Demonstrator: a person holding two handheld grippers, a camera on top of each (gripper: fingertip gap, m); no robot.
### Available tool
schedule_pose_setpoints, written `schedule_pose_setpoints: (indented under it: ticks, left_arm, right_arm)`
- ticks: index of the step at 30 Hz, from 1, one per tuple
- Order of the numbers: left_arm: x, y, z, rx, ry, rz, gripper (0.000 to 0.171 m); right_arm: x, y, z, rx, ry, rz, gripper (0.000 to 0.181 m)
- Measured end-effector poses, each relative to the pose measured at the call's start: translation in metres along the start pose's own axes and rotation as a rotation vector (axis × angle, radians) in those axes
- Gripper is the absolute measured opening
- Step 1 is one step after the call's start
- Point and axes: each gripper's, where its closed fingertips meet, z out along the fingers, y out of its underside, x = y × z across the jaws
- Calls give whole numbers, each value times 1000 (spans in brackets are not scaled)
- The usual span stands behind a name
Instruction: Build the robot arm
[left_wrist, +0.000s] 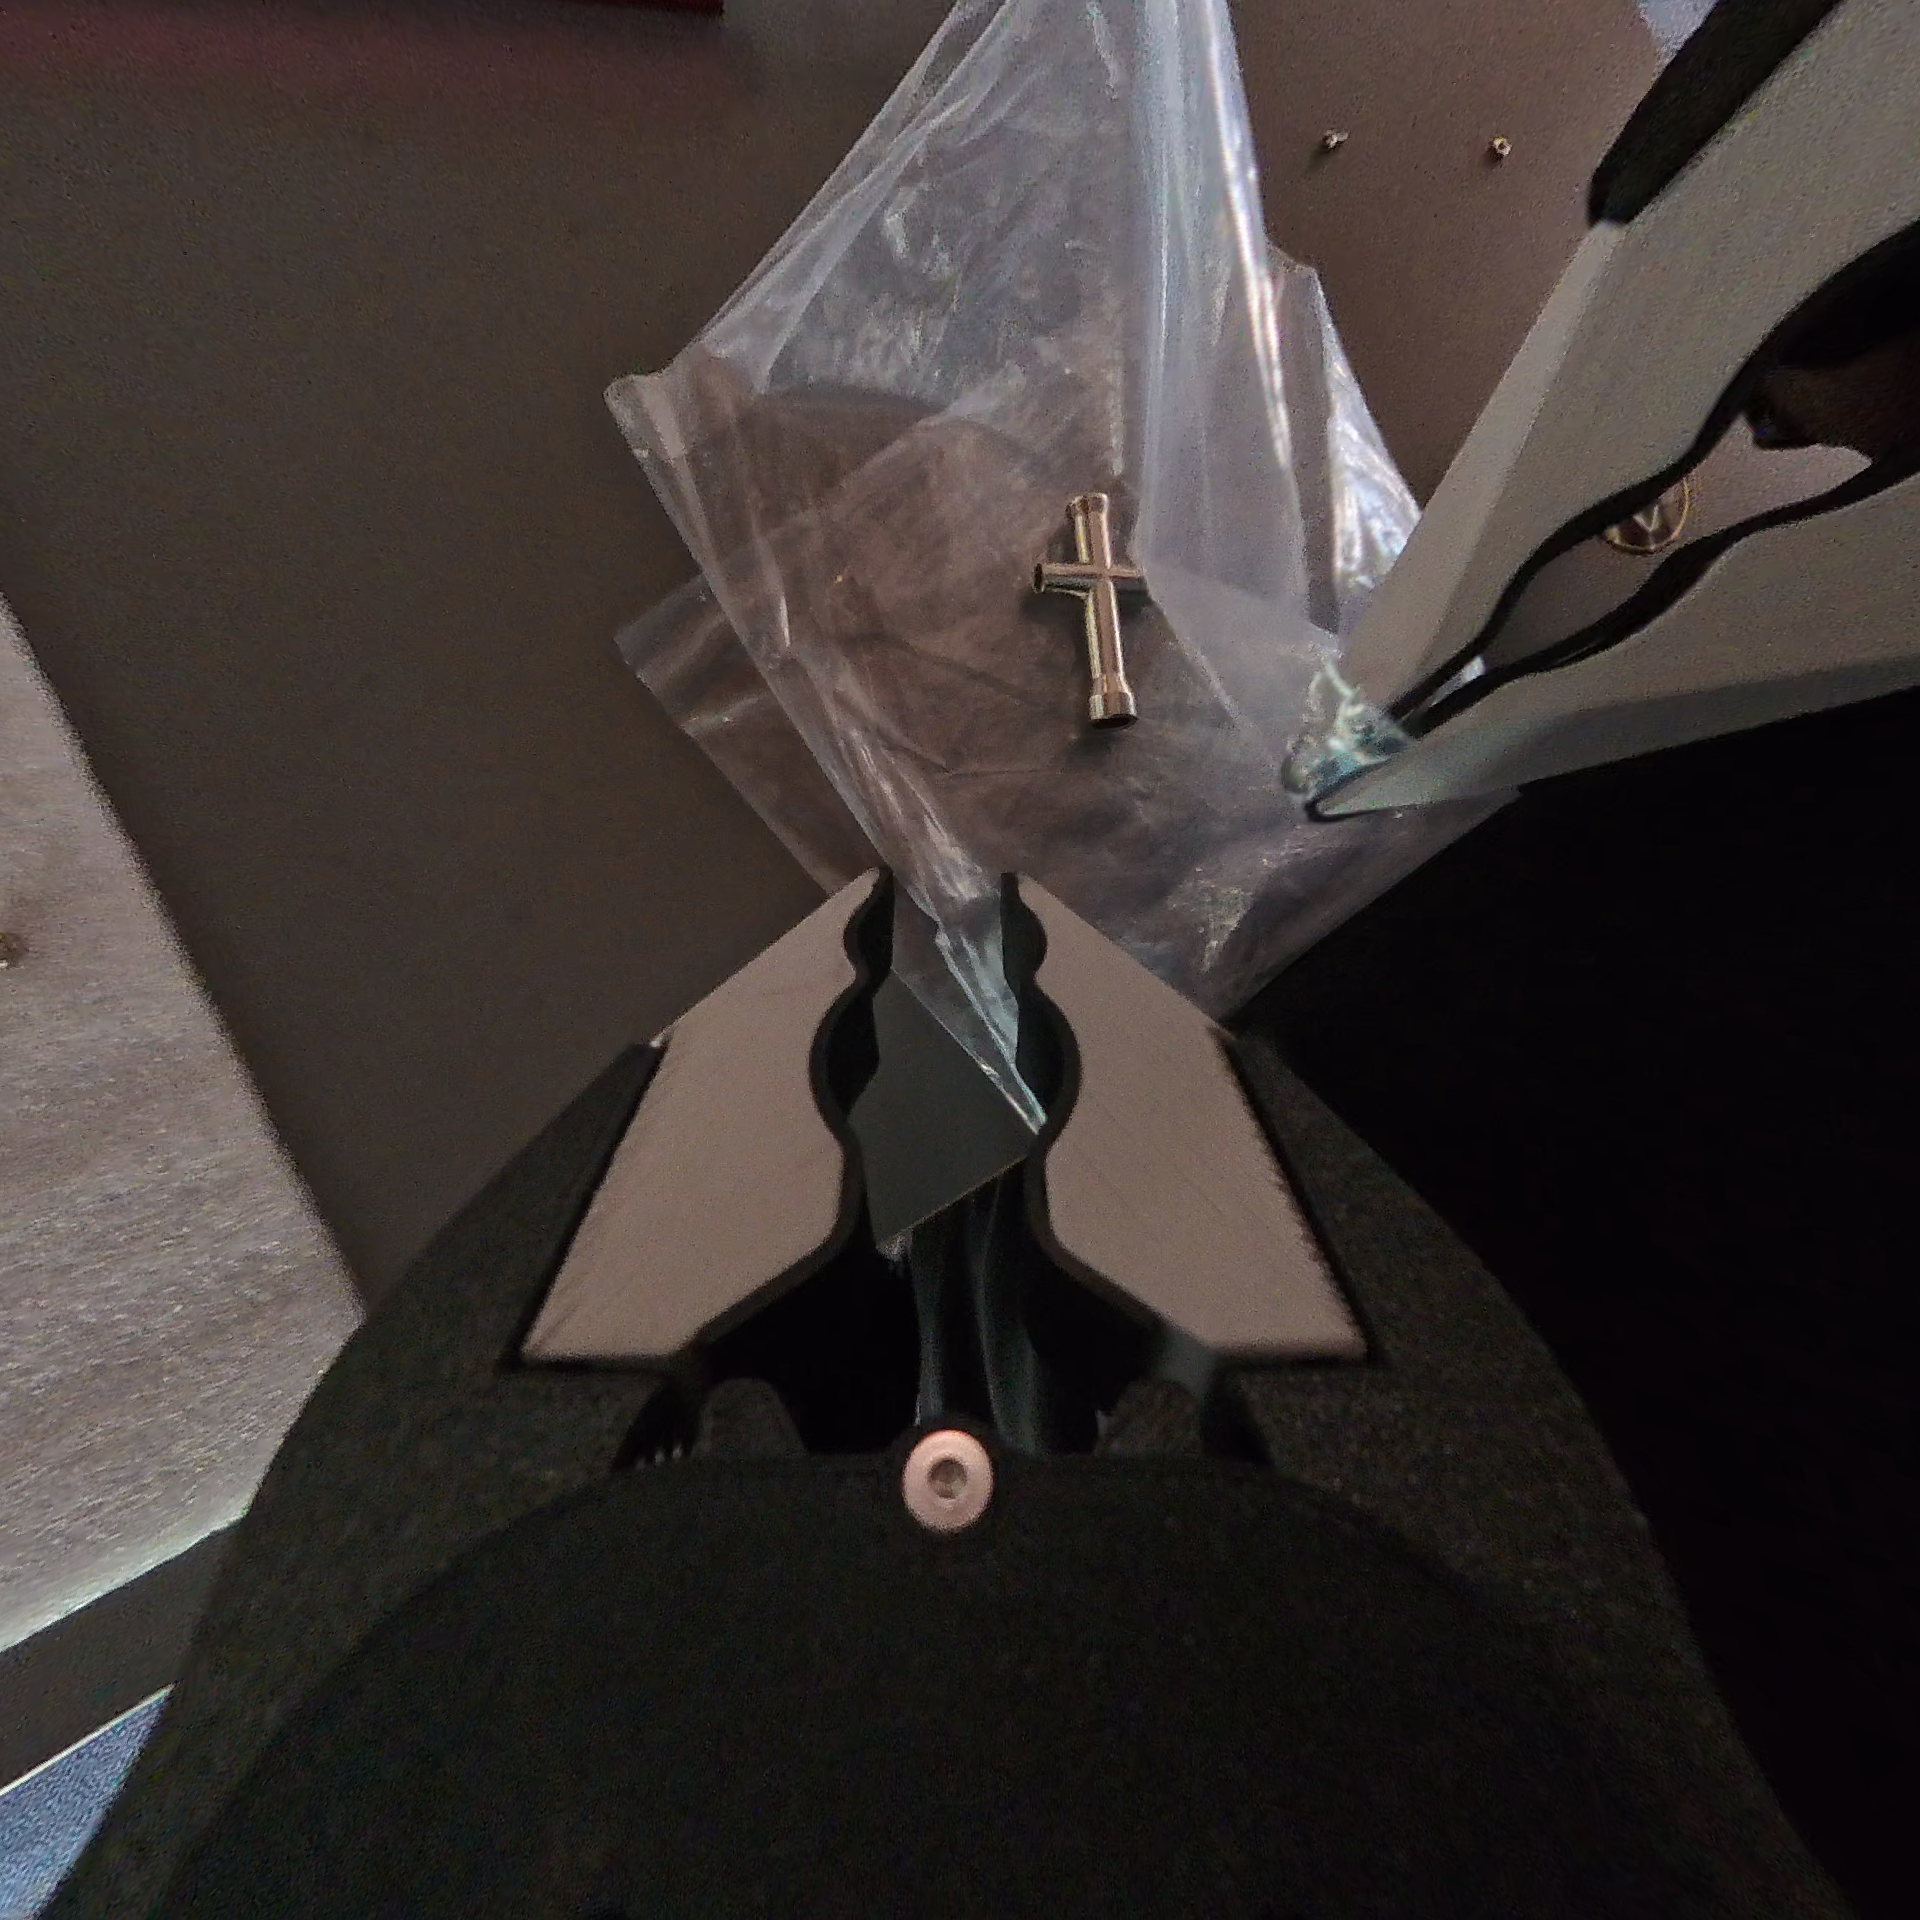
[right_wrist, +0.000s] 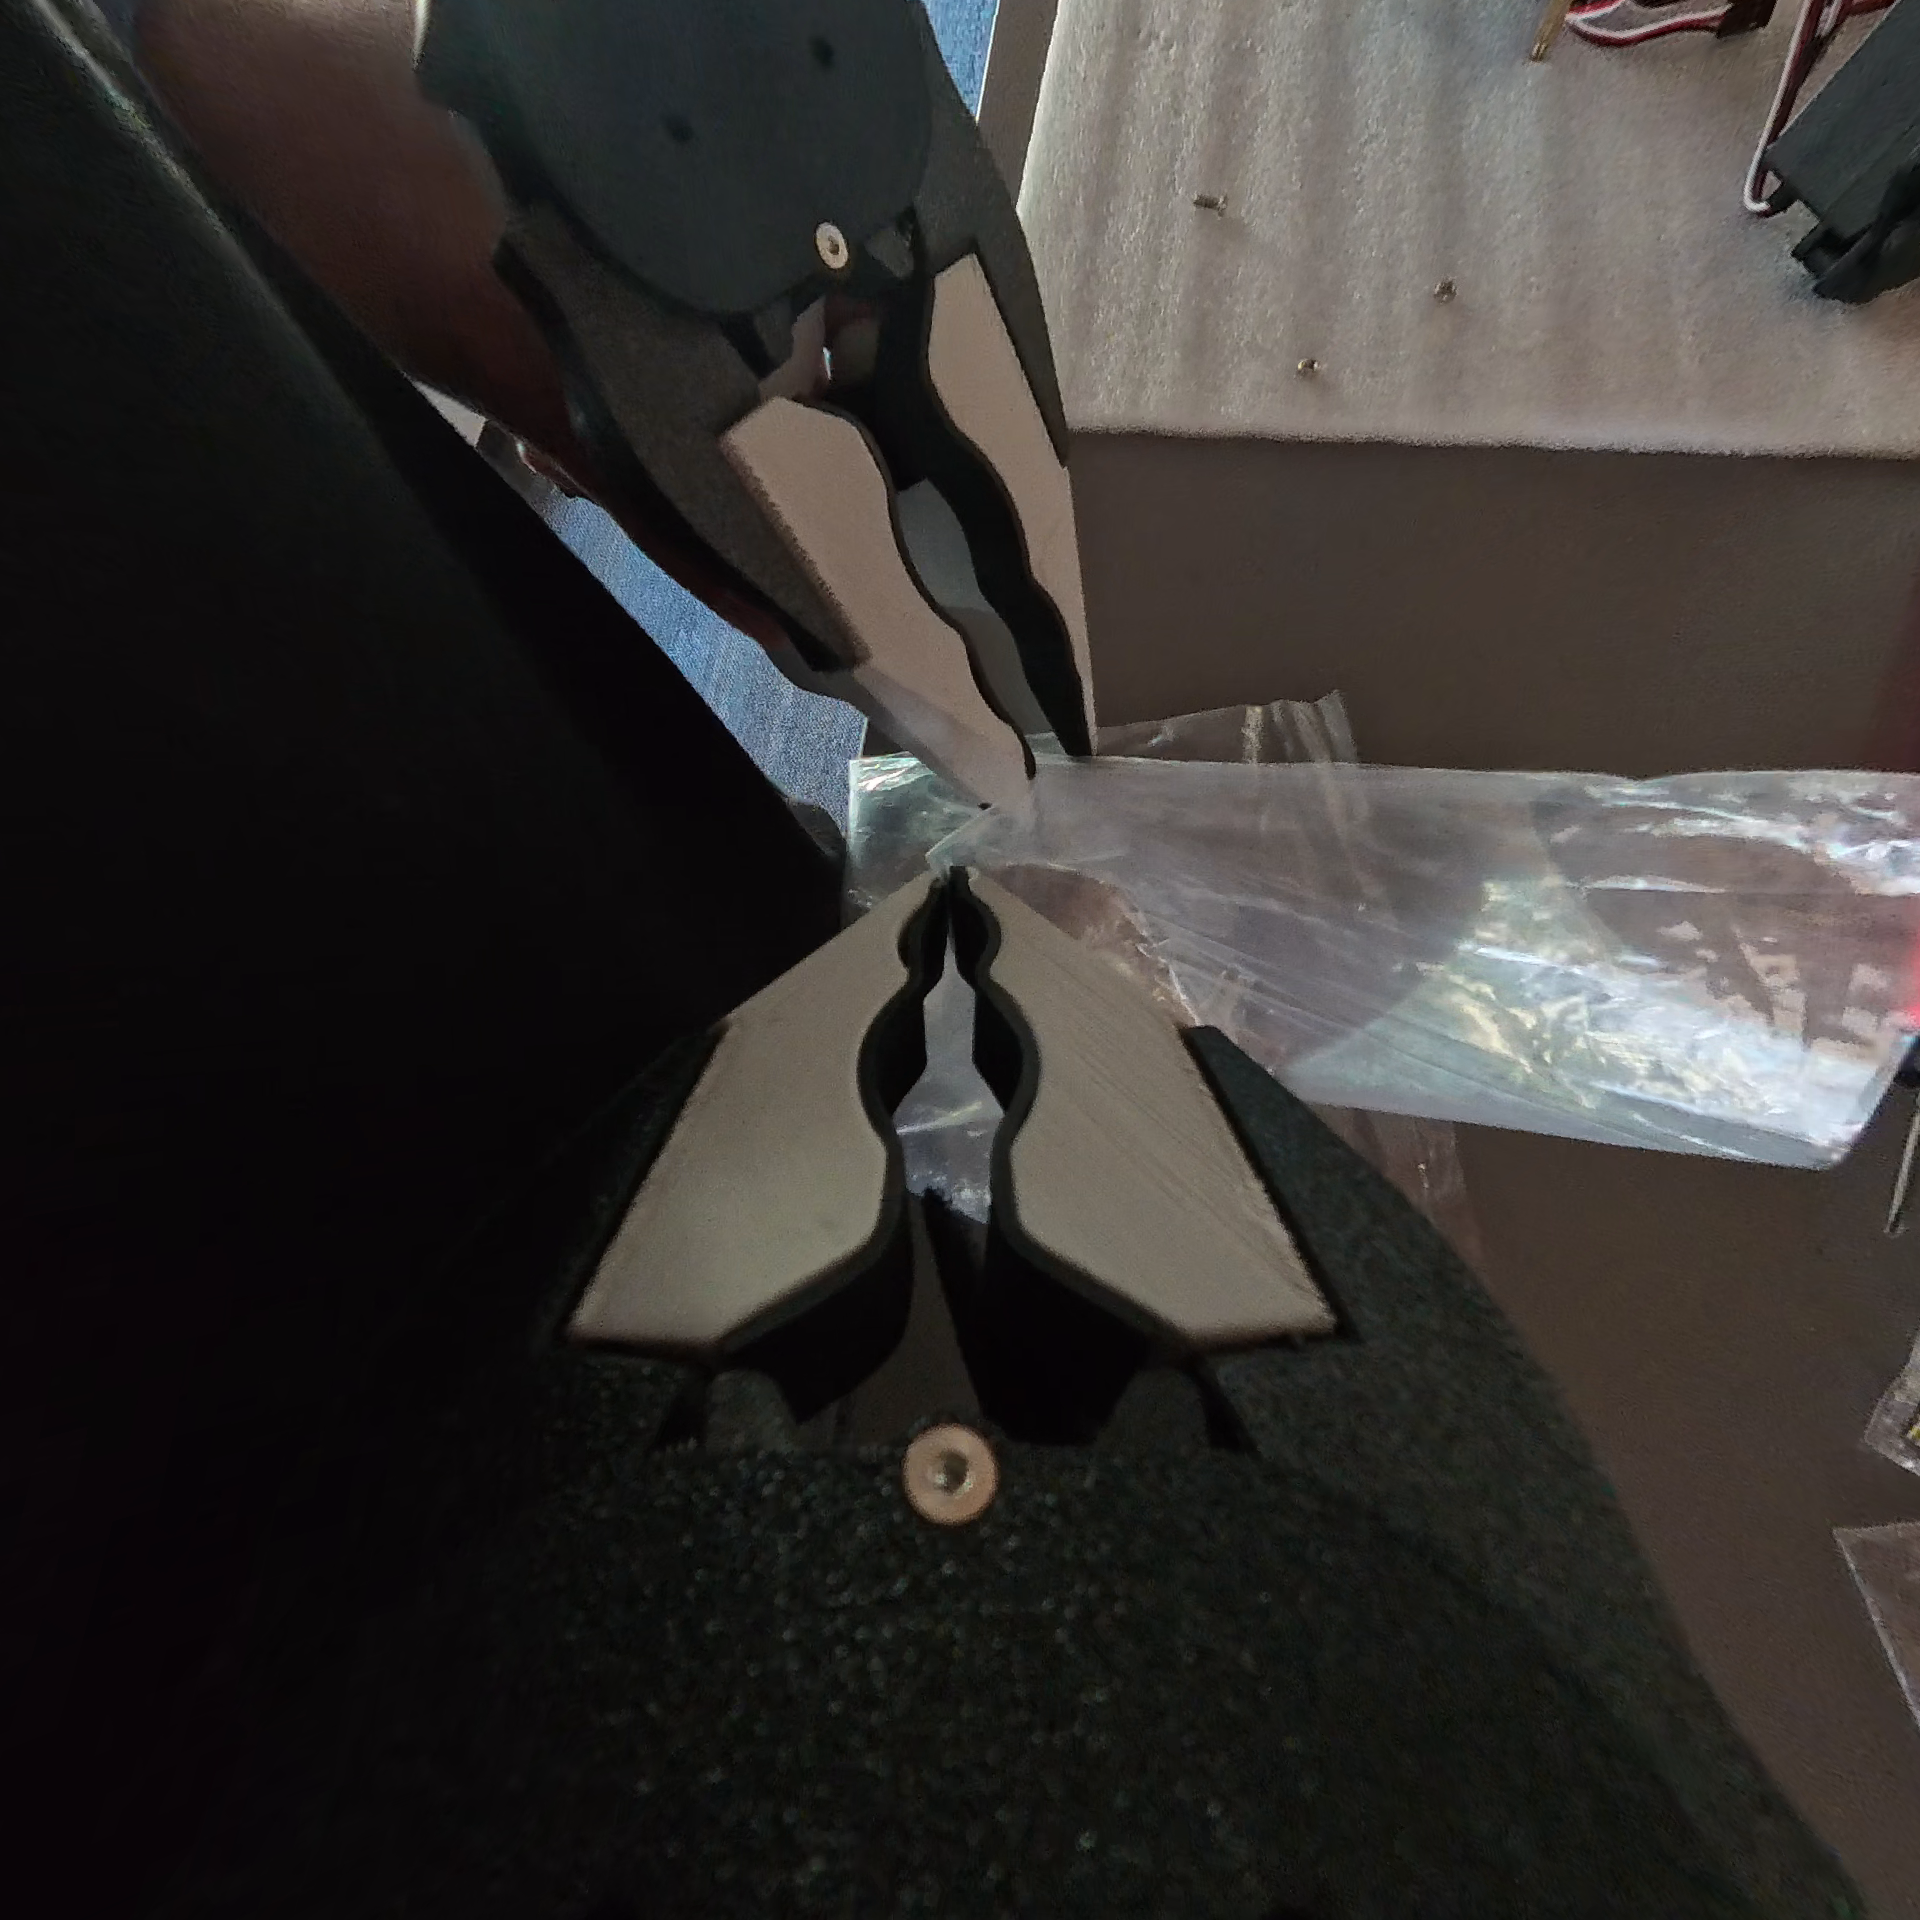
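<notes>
A clear plastic bag (left_wrist: 997, 436) is held up over a brown table (left_wrist: 312, 416); it also shows in the right wrist view (right_wrist: 1507, 935). My right gripper (right_wrist: 951, 881) is shut on a bunched corner of the bag, and it shows in the left wrist view (left_wrist: 1340, 769) at the right. My left gripper (left_wrist: 945, 883) has its jaws a little apart, with the bag's edge running down between them; it shows in the right wrist view (right_wrist: 1039, 774), tips on the film. A silver cross-shaped metal tool (left_wrist: 1091, 608) lies within the bag's outline; I cannot tell whether it is inside.
A grey felt mat (right_wrist: 1455, 208) lies on the table with small screws (right_wrist: 1442, 288) on it, and black parts with wires (right_wrist: 1849, 187) at its far right. Two more small screws (left_wrist: 1333, 138) lie beyond the bag. Small packets (right_wrist: 1891, 1434) sit at the right edge. One gripper's finger ends stand about 6 cm off the other's.
</notes>
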Motion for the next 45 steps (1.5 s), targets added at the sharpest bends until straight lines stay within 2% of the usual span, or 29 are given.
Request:
schedule_pose_setpoints:
  ticks: [6,9,11,13,15,18,20,22,25,29,34,38,42,45]
  left_arm:
    - [-3,4,-4,-30,-3,-16,20]
    - [-5,8,-8,-35,-17,-24,20]
    - [-6,10,-10,-32,-19,-37,20]
    - [-7,11,-11,-32,-20,-51,21]
    - [-11,11,-13,-24,-39,-61,26]
    - [-12,4,-18,31,-43,-74,27]
    - [-8,-3,-21,84,-23,-75,28]
    - [-4,-3,-20,98,-7,-68,28]
    - [-3,1,-17,93,-20,-47,28]
    - [-4,2,-16,106,-32,-44,28]
    - [-10,4,-12,110,-53,-41,29]
    - [-19,-4,-16,134,-77,-48,29]
    - [-44,-11,-45,219,-113,-108,28]
    - [-86,-4,-83,294,-190,-154,28]
  right_arm:
    - [8,6,-27,39,-29,85,0]
    - [13,35,-45,-17,-54,185,4]
    - [22,64,-55,-106,-17,234,14]
    - [32,81,-67,-148,21,269,23]
    - [43,74,-80,-104,61,288,24]
    - [59,42,-94,20,120,282,35]
    - [54,21,-87,98,72,258,39]
    - [43,18,-67,72,7,242,45]
    - [39,34,-33,-19,6,210,53]
    - [47,57,-9,-104,93,107,58]
    - [62,56,-6,-96,156,20,54]
    - [77,54,-7,-121,160,35,52]
    - [86,52,-15,-154,188,67,57]
    - [97,28,-30,-87,250,122,55]
